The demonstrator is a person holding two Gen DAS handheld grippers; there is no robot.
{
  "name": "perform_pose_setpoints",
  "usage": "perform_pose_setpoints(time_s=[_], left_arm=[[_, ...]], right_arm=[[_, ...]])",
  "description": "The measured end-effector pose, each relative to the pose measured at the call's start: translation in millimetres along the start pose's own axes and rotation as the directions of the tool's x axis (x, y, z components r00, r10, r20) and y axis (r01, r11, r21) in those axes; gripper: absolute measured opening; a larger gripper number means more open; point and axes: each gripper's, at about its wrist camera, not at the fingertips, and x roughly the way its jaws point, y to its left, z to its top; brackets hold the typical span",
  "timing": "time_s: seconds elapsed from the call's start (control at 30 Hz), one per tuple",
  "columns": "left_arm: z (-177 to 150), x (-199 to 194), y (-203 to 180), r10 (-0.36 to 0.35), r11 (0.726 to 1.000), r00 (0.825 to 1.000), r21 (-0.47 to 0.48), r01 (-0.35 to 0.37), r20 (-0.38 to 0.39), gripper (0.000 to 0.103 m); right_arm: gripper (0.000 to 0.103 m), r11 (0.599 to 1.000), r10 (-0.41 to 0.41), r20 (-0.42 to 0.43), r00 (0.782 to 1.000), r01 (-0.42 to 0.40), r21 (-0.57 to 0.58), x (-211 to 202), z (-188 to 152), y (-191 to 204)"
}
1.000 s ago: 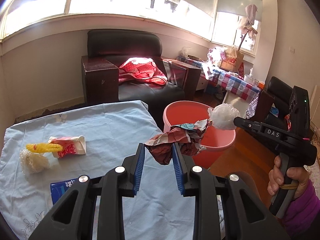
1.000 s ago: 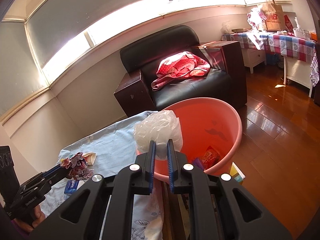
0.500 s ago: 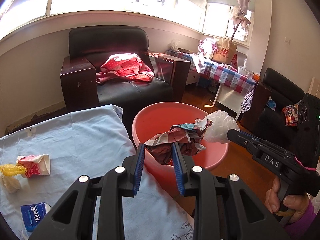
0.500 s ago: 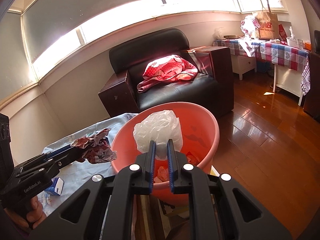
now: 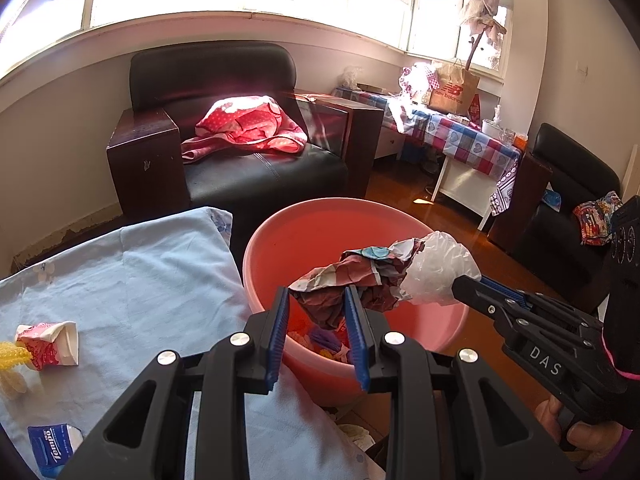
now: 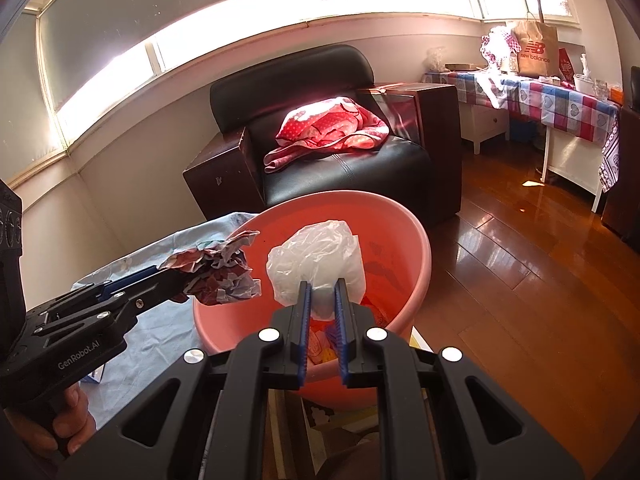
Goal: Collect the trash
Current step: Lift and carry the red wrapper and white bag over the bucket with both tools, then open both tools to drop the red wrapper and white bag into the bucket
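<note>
My left gripper [image 5: 316,300] is shut on a crumpled red and white wrapper [image 5: 352,276], held over the near rim of the pink plastic tub [image 5: 276,240]. My right gripper [image 6: 322,292] is shut on a scrunched clear plastic bag [image 6: 316,256], also above the tub [image 6: 420,248]. The right wrist view shows the left gripper [image 6: 180,280] with the wrapper [image 6: 220,276] at the tub's left rim. Bag [image 5: 436,276] and wrapper nearly touch. Several bits of trash lie in the tub's bottom.
A table under a pale blue cloth [image 5: 140,272] sits left of the tub, bearing a red and white paper cup [image 5: 48,344], a yellow item [image 5: 10,354] and a blue tissue pack [image 5: 50,446]. A black armchair [image 5: 240,160] with a red cloth stands behind. Wooden floor [image 6: 520,280] lies to the right.
The left gripper has carried the wrapper rightward from over the table to above the tub, next to the bag. The right gripper has drifted slightly further over the tub.
</note>
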Motion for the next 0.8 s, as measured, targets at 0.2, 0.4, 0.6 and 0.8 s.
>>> perform_pose_setpoints(time_s=[0.2, 0.4, 0.6, 0.8], left_arm=[[-2.5, 12.0, 2.5, 0.013, 1.0, 0.999, 0.0, -0.013, -0.03, 0.027], [-2.7, 20.0, 4.2, 0.016, 1.0, 0.999, -0.006, -0.017, -0.044, 0.028], [-5.2, 24.6, 5.1, 0.023, 1.0, 0.998, -0.015, -0.024, -0.059, 0.028], [-6.8, 20.9, 8.9, 0.022, 0.999, 0.999, -0.041, -0.024, -0.048, 0.049]], right_arm=[[0.012, 1.0, 0.001, 0.0, 1.0, -0.001, 0.007, 2.8, -1.3, -1.1], [0.012, 1.0, 0.003, -0.007, 1.0, -0.003, 0.009, 4.9, -1.8, -1.0], [0.012, 1.0, 0.002, -0.019, 1.0, -0.002, 0.016, 10.0, -3.0, -4.1], [0.012, 1.0, 0.0, -0.022, 1.0, 0.001, 0.018, 11.5, -2.6, -4.5]])
